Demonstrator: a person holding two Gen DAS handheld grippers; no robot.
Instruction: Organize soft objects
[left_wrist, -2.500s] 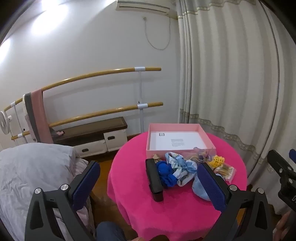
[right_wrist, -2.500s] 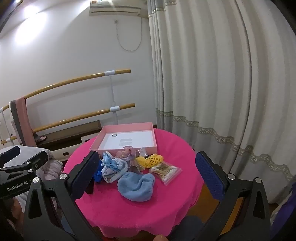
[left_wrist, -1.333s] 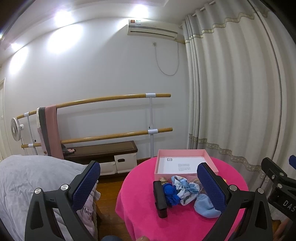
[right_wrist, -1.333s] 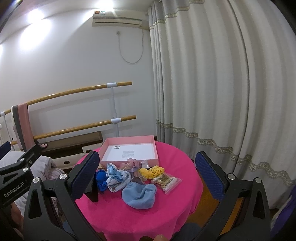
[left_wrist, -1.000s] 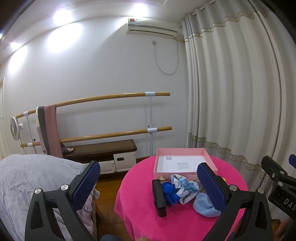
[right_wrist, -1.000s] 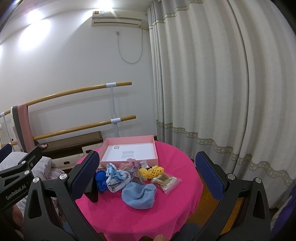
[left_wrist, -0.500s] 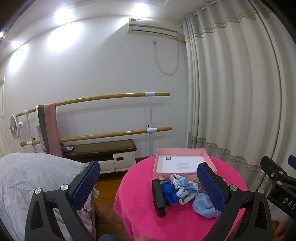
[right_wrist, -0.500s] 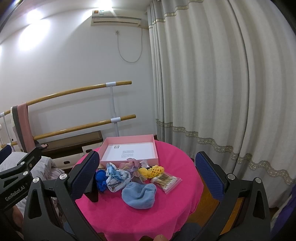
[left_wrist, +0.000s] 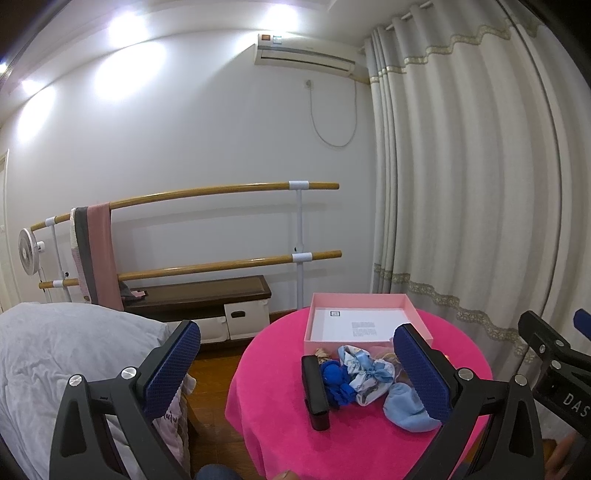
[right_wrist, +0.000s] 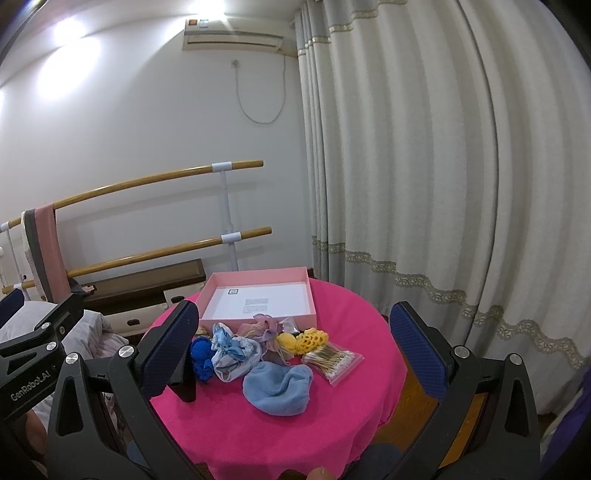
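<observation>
A round table with a pink cloth (left_wrist: 369, 435) (right_wrist: 332, 424) holds an open pink box (left_wrist: 360, 325) (right_wrist: 258, 297) with white paper inside. In front of the box lie a light blue cloth (right_wrist: 277, 386) (left_wrist: 402, 408), a blue-white fabric bundle (right_wrist: 231, 352) (left_wrist: 364, 373), a dark blue item (right_wrist: 201, 354) (left_wrist: 336, 380), a pink scrunchie (right_wrist: 266, 326) and yellow items (right_wrist: 304, 339). My left gripper (left_wrist: 295, 369) and right gripper (right_wrist: 288, 347) are both open and empty, held well back from the table.
A black case (left_wrist: 314, 387) lies at the table's left. A bag of cotton swabs (right_wrist: 332, 360) lies at its right. Curtains (right_wrist: 443, 184) hang at the right. Ballet bars (left_wrist: 184, 195), a bench (left_wrist: 195, 299) and a bed (left_wrist: 55, 350) stand at the left.
Both grippers tilted up and drew back from the table 2.5 s ago; over the last second they barely moved. Both stay open.
</observation>
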